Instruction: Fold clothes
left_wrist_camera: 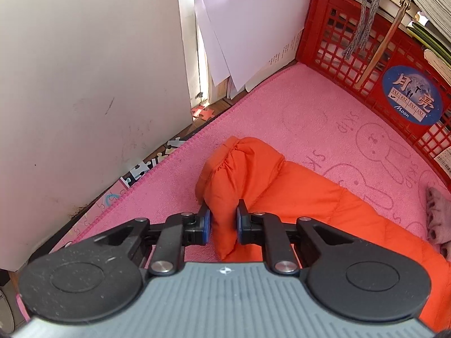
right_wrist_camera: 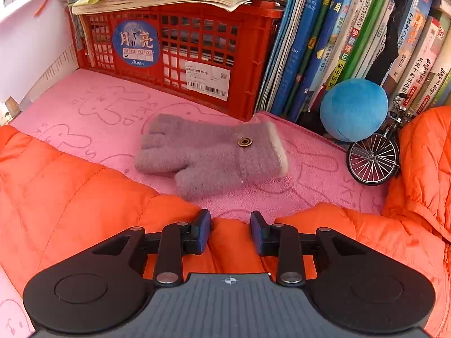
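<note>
An orange padded jacket (left_wrist_camera: pixel 296 197) lies on a pink rabbit-print mat (left_wrist_camera: pixel 282 112). One sleeve, with a gathered elastic cuff (left_wrist_camera: pixel 225 163), is bunched up in the left wrist view. My left gripper (left_wrist_camera: pixel 224 222) is shut on a fold of this sleeve just below the cuff, both blue pads pressing the fabric. In the right wrist view the jacket (right_wrist_camera: pixel 70 191) fills the near half, and another part rises at the right edge. My right gripper (right_wrist_camera: pixel 230 231) is shut on a raised ridge of the jacket's fabric at its far edge.
A mauve fluffy glove (right_wrist_camera: pixel 208 155) lies on the mat (right_wrist_camera: pixel 98 107) just beyond the jacket. Behind it stand a red crate (right_wrist_camera: pixel 197 42) topped with books, upright books (right_wrist_camera: pixel 338 28), a blue plush ball (right_wrist_camera: pixel 353 109) and a toy bicycle (right_wrist_camera: pixel 375 157). A white panel (left_wrist_camera: pixel 84 84) borders the mat on the left.
</note>
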The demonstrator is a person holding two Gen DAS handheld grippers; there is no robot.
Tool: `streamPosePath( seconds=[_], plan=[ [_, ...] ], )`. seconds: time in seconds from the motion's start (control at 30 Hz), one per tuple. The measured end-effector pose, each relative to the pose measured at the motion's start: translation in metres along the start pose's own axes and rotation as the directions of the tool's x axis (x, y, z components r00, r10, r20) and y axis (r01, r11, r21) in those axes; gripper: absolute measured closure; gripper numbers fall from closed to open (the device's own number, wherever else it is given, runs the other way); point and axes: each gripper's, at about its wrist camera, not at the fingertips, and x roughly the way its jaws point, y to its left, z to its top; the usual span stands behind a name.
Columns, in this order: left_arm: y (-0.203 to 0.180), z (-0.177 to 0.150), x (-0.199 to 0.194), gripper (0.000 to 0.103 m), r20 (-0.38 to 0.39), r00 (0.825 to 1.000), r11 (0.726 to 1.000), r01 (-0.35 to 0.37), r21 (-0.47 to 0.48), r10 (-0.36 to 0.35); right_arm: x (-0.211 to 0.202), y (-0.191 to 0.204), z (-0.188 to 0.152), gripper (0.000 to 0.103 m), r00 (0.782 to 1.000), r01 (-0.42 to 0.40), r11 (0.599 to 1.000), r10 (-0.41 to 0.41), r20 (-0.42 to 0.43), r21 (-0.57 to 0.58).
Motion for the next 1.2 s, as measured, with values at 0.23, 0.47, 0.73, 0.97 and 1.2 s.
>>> streamPosePath(
  seconds=[0.23,0.47,0.73,0.97,1.2],
  plan=[
    [0.000,-0.005,-0.041,0.040,0.093,0.991,0.991,-0.101,0.087,0.093,-0.056,-0.016,-0.022,0.068,0.997,-0.042,0.994,0.036,0.066,0.097],
    [-0.036,-0.033,-0.085,0.040,0.135,0.988,0.975,0.041,0.219,-0.071,-0.090,-0.045,-0.081,0.062,0.999,0.032,0.990,-0.033,0.007,0.136],
    [-0.141,-0.149,-0.120,0.040,-0.022,0.959,0.862,0.263,0.434,-0.282,-0.122,-0.083,-0.135,0.054,0.997,0.075,0.981,-0.079,0.011,0.180],
    [-0.196,-0.252,-0.141,0.040,-0.134,0.952,0.736,0.298,0.608,-0.276,-0.182,-0.139,-0.204,0.041,0.989,0.144,0.970,-0.138,-0.044,0.194],
    [-0.215,-0.276,-0.151,0.040,-0.140,0.977,0.727,0.212,0.654,-0.159,-0.218,-0.200,-0.283,0.031,0.968,0.244,0.926,-0.213,-0.135,0.288]
  ],
)
